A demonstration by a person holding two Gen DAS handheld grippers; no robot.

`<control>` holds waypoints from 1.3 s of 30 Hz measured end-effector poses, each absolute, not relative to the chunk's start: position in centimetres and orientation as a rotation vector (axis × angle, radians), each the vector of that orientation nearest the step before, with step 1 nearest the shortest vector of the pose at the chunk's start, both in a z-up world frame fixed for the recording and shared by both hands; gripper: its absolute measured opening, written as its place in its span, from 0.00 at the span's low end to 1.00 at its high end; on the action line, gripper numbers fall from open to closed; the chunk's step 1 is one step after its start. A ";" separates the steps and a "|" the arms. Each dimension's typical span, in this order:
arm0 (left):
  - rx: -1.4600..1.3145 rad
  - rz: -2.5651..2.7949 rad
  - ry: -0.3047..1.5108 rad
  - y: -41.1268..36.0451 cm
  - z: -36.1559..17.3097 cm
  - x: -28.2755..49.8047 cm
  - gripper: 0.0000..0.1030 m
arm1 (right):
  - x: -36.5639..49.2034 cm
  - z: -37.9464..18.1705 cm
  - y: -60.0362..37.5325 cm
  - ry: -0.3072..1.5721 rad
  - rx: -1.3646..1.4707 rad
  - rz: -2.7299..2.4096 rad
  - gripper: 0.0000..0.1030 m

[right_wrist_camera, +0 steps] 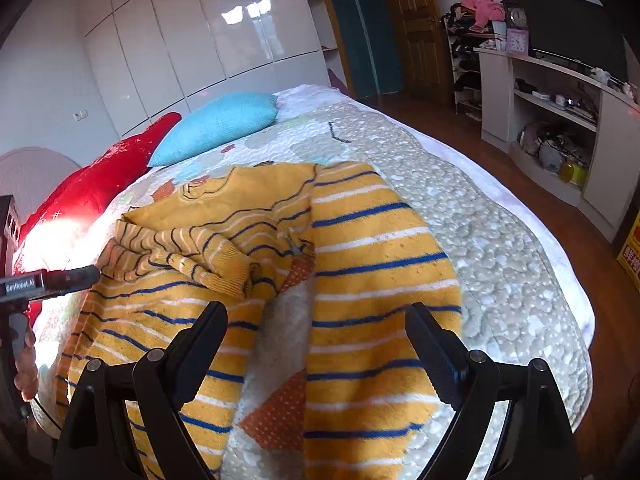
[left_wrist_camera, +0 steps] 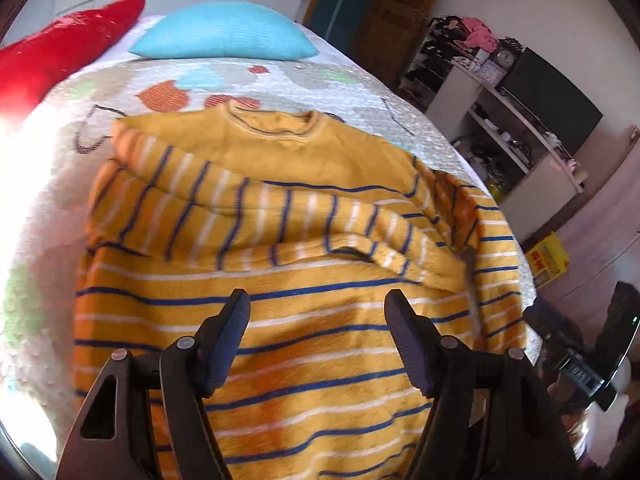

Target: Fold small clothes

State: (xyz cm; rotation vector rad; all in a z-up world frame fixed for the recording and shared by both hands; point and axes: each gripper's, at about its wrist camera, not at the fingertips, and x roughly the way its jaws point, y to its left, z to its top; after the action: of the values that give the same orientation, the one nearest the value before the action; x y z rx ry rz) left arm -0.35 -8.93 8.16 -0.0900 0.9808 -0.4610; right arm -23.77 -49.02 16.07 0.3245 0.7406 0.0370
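**Striped sweater part-folded on bed; both grippers empty**

Left wrist view: The yellow striped sweater (left_wrist_camera: pixel 280 280) lies flat on the quilted bed (left_wrist_camera: pixel 360 92), collar toward the pillows. 1 sleeve (left_wrist_camera: pixel 248 216) is folded across the chest, its stripes running crosswise to those of the body. The right side of the garment is turned inward, forming a raised fold near the bed's edge. The left gripper (left_wrist_camera: pixel 316 308) hangs above the lower body of the sweater with its jaws spread; nothing sits between them and the pads press on no cloth. A blue pillow (left_wrist_camera: pixel 224 32) and a red cushion (left_wrist_camera: pixel 60 48) lie at the head of the bed, well apart from the sweater.

Right wrist view: The right gripper (right_wrist_camera: pixel 316 332) hangs over the near part of the garment, jaws spread wide and empty. Here the side panel (right_wrist_camera: pixel 372 280) is seen folded over toward the middle, yet a strip of quilt shows between it and the rest of the body, so the 2 halves do not meet neatly. The folded sleeve's cuff (right_wrist_camera: pixel 224 264) is bunched at the centre. The left gripper's body enters at the left edge, near the sweater's far side.

Assessment: The sleeve and side folds appear made, though loosely. In my judgement, tidying the gap and bunching, then the lengthwise fold bringing hem to collar, remain outstanding. No other garments are visible on the bed.
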 end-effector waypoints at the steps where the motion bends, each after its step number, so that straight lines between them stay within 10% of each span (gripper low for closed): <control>1: -0.093 -0.427 0.972 -7.4 8.2 -0.8 0.67 | -22.7 16.4 -48.3 0.727 0.305 0.068 0.91; 10: -0.174 -0.224 0.953 2.0 6.3 -4.3 0.68 | -8.4 14.5 -40.9 0.856 0.118 0.283 0.90; 12: -0.198 -0.203 0.950 3.4 6.1 -4.7 0.68 | -6.4 12.4 -39.9 0.963 0.146 0.349 0.64; 13: -0.212 -0.192 0.946 4.1 6.0 -4.7 0.68 | -5.8 11.5 -39.3 1.020 0.150 0.387 0.15; 16: -0.257 -0.160 0.922 5.9 6.0 -4.6 0.70 | -5.8 12.0 -38.6 1.038 0.109 0.426 0.12; 22: -0.335 -0.134 0.872 7.5 5.3 -1.2 0.74 | -3.8 15.3 -41.3 0.952 -0.071 0.139 0.17; 28: -0.292 -0.116 0.886 6.4 2.5 3.4 0.74 | -4.2 18.5 -38.8 0.892 -0.154 0.147 0.75; 39: -0.389 -0.231 0.875 7.4 0.4 3.9 0.74 | 7.9 17.9 -18.9 1.031 -0.051 0.472 0.75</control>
State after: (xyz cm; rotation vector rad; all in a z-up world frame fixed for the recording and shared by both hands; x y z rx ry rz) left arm 3.85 7.37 0.40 -0.3885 0.8747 -0.2312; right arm 7.86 -18.90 17.89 -0.0510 1.0313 0.4716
